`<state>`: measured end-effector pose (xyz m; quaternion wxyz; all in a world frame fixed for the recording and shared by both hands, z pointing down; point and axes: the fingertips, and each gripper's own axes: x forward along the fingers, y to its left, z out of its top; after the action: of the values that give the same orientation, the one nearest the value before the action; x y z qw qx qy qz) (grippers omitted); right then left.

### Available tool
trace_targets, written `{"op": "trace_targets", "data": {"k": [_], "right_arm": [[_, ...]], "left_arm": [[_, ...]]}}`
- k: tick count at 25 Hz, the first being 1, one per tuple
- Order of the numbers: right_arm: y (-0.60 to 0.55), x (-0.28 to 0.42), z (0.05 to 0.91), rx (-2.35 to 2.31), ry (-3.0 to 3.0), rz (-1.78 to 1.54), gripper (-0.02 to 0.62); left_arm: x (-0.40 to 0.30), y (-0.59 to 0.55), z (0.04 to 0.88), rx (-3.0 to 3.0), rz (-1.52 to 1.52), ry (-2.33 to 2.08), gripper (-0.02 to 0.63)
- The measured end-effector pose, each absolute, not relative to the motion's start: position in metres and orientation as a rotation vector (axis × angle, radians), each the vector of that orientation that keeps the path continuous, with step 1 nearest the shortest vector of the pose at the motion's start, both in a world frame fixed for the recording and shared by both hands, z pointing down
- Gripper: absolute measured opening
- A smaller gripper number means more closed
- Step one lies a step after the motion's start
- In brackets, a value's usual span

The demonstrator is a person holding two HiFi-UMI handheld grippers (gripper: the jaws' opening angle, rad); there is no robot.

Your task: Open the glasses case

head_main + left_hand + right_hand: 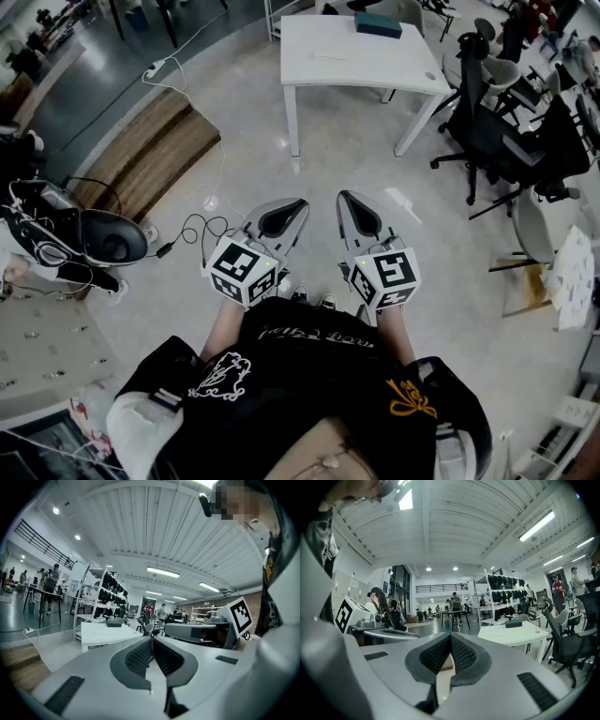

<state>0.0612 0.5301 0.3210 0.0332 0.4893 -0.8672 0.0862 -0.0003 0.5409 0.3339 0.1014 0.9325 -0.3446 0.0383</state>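
A dark, box-shaped glasses case (378, 24) lies at the far end of a white table (347, 61) across the floor from me. The left gripper view shows the case (113, 623) small on that table (101, 632), and the right gripper view shows the case (513, 624) on the table (511, 633) too. My left gripper (300, 203) and right gripper (343, 197) are held side by side close to my body, well short of the table. Both point toward it, about level. The left gripper (152, 640) and the right gripper (450, 636) are each shut with nothing between the pads.
Black office chairs (506, 122) crowd the right of the table. A low wooden platform (150, 150) lies at the left, with a white power strip (156, 67) and cables (202, 225) on the floor. Dark gear (103, 234) sits near my left. People stand far off.
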Motion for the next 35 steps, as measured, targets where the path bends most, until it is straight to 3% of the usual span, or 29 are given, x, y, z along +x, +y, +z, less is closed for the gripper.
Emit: {"op": "trace_targets", "data": {"k": [23,35], "right_arm": [[0.530,0.015,0.353,1.567,-2.667,0.403,0.012],[0.455,0.000,0.375,1.457,-2.692,0.465,0.012]], "left_arm": [[-0.045,0.535,0.362,2.756,0.154,-0.963,0.028],[-0.062,0.466,0.381,2.694,0.164,-1.063,0.026]]}}
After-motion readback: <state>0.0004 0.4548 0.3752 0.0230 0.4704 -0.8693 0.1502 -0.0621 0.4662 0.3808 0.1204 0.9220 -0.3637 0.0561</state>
